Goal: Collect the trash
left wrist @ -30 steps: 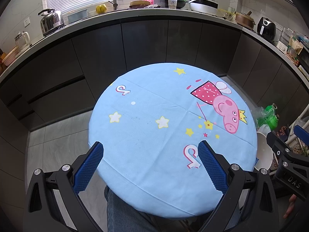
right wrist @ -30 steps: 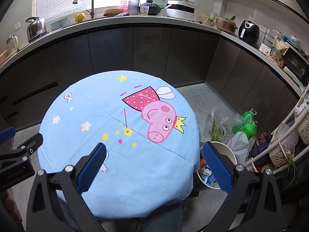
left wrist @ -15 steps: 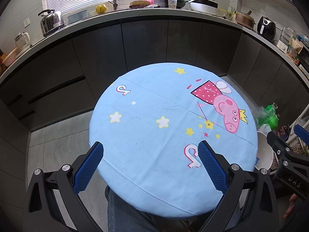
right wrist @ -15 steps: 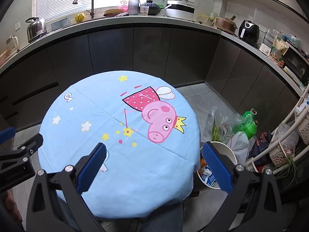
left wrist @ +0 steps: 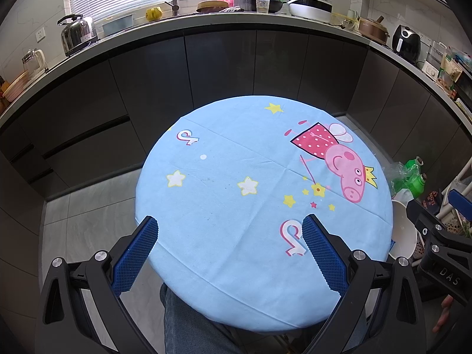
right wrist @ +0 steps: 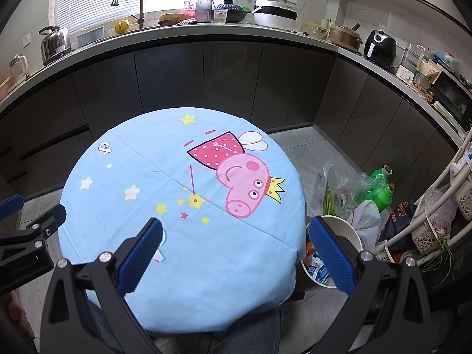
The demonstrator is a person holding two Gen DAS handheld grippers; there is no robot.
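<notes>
A round table with a light blue cartoon-pig cloth [left wrist: 236, 206] fills both views, also in the right wrist view [right wrist: 153, 159]. No loose trash shows on the cloth. My left gripper [left wrist: 230, 227] is open and empty above the table's near edge. My right gripper [right wrist: 236, 230] is open and empty above the table's near right edge. A white bin [right wrist: 348, 236] with wrappers in it stands on the floor right of the table; its rim shows in the left wrist view [left wrist: 404, 230].
Green bottles [right wrist: 380, 188] and plastic bags [right wrist: 339, 185] lie on the floor beside the bin. A white wire rack [right wrist: 448, 194] stands at far right. Dark cabinets and a cluttered counter [right wrist: 236, 29] curve behind the table. My legs are under the table's near edge.
</notes>
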